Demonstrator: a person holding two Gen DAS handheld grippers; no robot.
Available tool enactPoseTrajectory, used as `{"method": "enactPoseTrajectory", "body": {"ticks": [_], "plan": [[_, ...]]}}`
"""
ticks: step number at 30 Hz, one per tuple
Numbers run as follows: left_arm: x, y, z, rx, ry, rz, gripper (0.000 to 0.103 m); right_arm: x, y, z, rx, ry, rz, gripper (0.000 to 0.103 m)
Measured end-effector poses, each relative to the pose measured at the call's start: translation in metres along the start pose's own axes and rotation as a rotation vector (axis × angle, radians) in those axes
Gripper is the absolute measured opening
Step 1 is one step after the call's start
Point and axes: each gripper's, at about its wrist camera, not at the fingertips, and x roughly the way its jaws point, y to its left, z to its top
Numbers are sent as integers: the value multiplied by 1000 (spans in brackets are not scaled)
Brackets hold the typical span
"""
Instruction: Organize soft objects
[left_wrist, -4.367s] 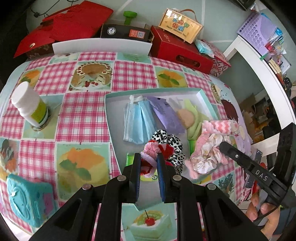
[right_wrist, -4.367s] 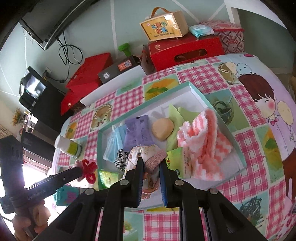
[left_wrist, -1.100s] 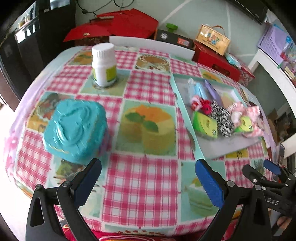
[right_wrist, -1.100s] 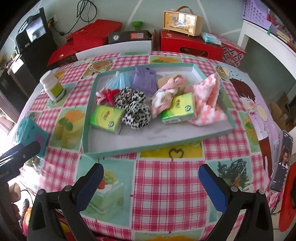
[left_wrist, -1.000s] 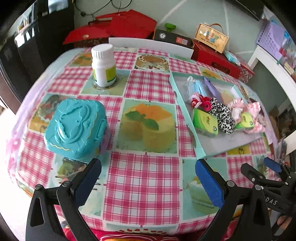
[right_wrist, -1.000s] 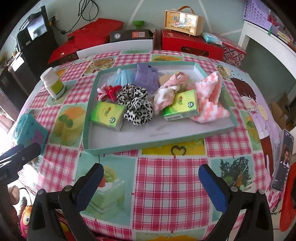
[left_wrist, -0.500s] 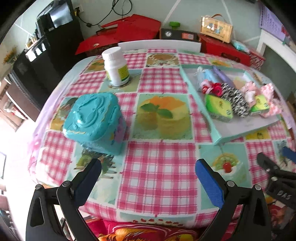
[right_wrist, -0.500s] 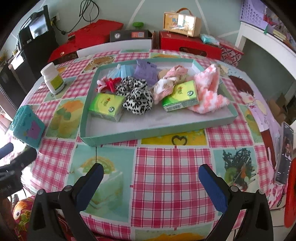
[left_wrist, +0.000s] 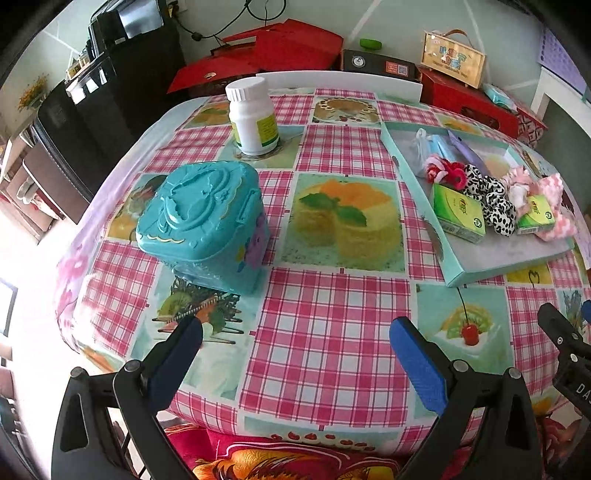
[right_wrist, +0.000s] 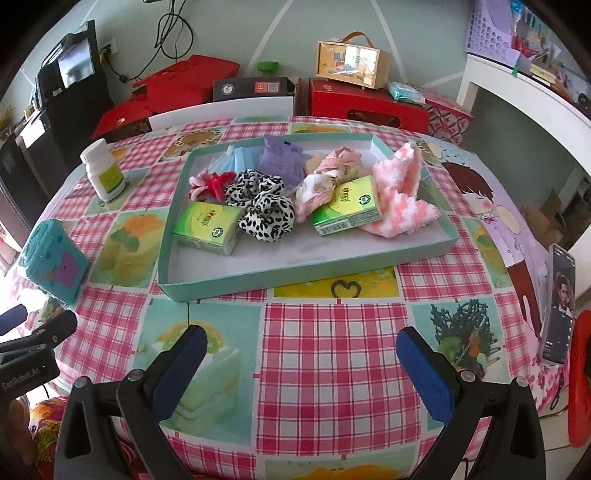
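Soft things are piled in the shallow mint-green cardboard tray (right_wrist: 295, 275), which sits on the round table with the pink checked picture cloth (right_wrist: 332, 350). At the back of the tray, blue face masks (right_wrist: 245, 157) and a flat purple packet (right_wrist: 282, 160) are seen. A red and pink fluffy hair tie (right_wrist: 210, 184) lies at the back left, just beside two black and white spotted scrunchies (right_wrist: 264, 206). A green tissue pack (right_wrist: 207, 227) is set at the left, and a second green tissue pack (right_wrist: 347, 210) leans by a pale pink scrunchie (right_wrist: 325, 181). A pink and white fuzzy cloth (right_wrist: 400, 194) is heaped near the tray's right wall. The front strip of the tray floor is bare. Outside the tray, a white pill bottle with a green label (left_wrist: 253, 116) stands near the far left edge of the table, and a teal plastic box with a raised pattern (left_wrist: 207, 221) stands near the left edge. A phone (right_wrist: 559, 308) is propped at the right edge. The left gripper (left_wrist: 295, 354) is held over the near edge with its jaws spread wide and nothing between them. The right gripper (right_wrist: 299, 363) is held the same way, jaws wide and empty, with bare cloth between it and the tray.
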Motion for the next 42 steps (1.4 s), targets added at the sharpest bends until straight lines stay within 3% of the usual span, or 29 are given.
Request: {"method": "enactPoseTrajectory", "body": {"ticks": [42], "plan": [[2,-3,-2,11,-2,1,101,-4,6,-15,-18,-103,-48,103]]}}
